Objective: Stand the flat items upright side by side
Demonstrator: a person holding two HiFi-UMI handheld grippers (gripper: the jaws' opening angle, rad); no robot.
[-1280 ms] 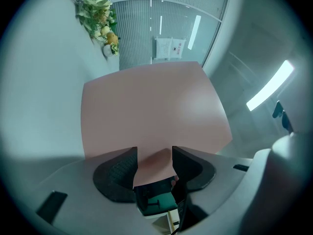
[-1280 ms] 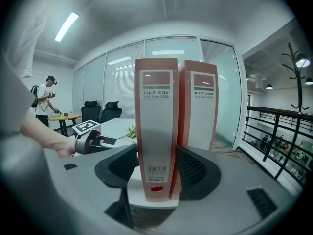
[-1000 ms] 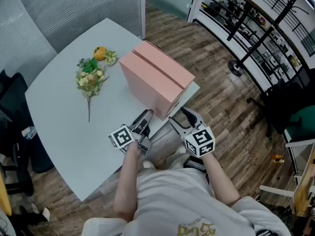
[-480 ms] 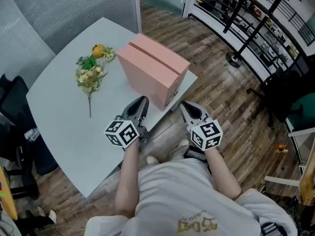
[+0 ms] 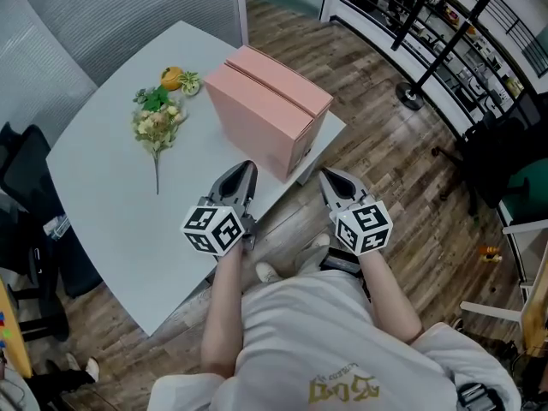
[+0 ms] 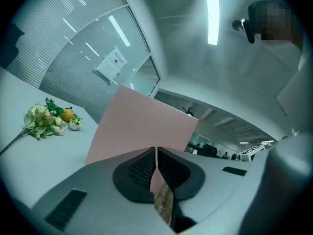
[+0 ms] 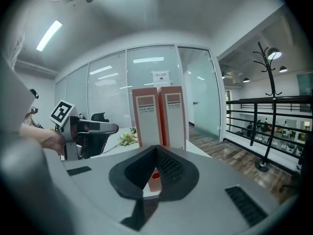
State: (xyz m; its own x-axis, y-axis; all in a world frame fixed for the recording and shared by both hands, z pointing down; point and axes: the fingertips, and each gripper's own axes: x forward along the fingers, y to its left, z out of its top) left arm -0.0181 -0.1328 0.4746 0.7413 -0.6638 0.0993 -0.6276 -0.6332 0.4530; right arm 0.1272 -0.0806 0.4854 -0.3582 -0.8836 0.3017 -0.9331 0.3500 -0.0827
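Two pink file boxes stand upright side by side on the pale table (image 5: 111,195): one (image 5: 253,122) nearer the flowers, the other (image 5: 287,80) against its far side. In the right gripper view their labelled spines, the first (image 7: 146,114) and the second (image 7: 173,112), face me. My left gripper (image 5: 246,169) hovers over the table's front edge, just short of the boxes, shut with nothing in it. My right gripper (image 5: 329,176) hangs off the table's corner, also shut and empty. The left gripper view shows a box's broad pink side (image 6: 142,126) behind the closed jaws (image 6: 156,152).
A bunch of artificial flowers (image 5: 157,127) and an orange (image 5: 173,78) lie at the table's far left. A coat stand (image 5: 411,114) rises from the wooden floor on the right, with shelving behind it. A glass partition runs behind the table.
Both grippers had open jaws close to the boxes. Both are now shut and have drawn back a little toward the person. The boxes stay upright.
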